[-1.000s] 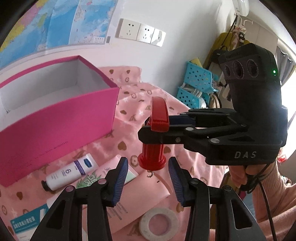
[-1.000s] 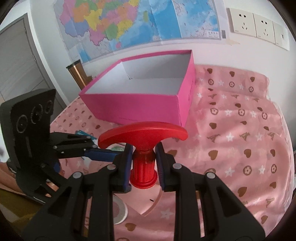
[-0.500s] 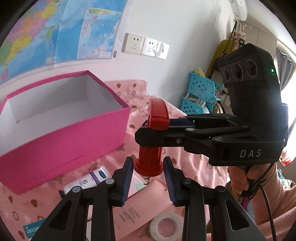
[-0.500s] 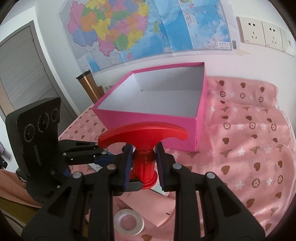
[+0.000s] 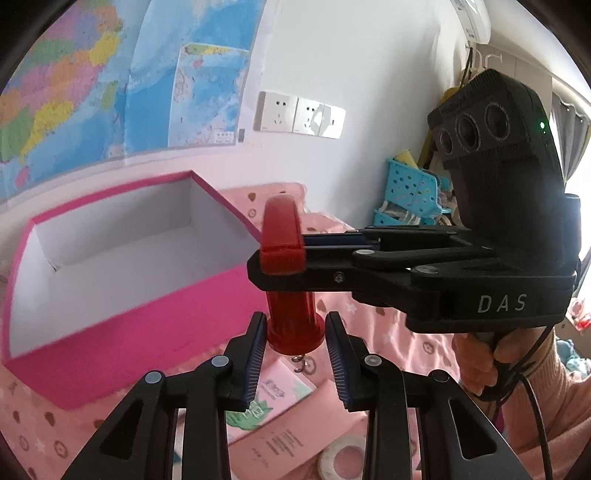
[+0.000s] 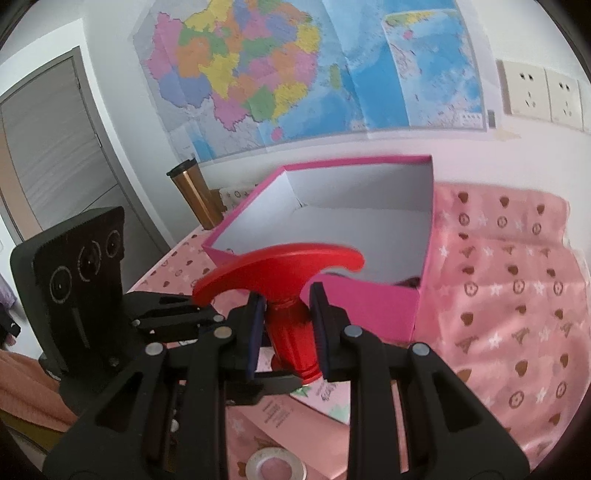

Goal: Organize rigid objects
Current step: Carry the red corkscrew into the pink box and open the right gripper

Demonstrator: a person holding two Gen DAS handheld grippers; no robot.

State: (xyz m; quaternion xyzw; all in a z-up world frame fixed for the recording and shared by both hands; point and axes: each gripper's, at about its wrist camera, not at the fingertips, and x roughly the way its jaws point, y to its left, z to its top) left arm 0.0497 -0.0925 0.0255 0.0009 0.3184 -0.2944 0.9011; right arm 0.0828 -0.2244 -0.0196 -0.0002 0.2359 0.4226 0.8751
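Your right hand-held gripper [image 6: 286,330] clamps the red T-handled tool [image 6: 284,273] in the air by the pink box [image 5: 122,295], your left hand-held gripper [image 5: 295,354] open beneath it, above the pink-clothed surface [image 6: 517,314], map [image 6: 295,66] behind.

A lived-in room in a home, likely a bedroom. A large coloured wall map [image 6: 295,74] is taped to a white wall beside a row of cream power sockets [image 5: 299,119]. A pink cloth with hearts and stars [image 6: 517,288] covers the surface below. Turquoise plastic baskets [image 5: 413,188] are stacked in a corner, an air conditioner [image 5: 476,18] sits high on the wall, and a grey door [image 6: 48,155] stands to one side
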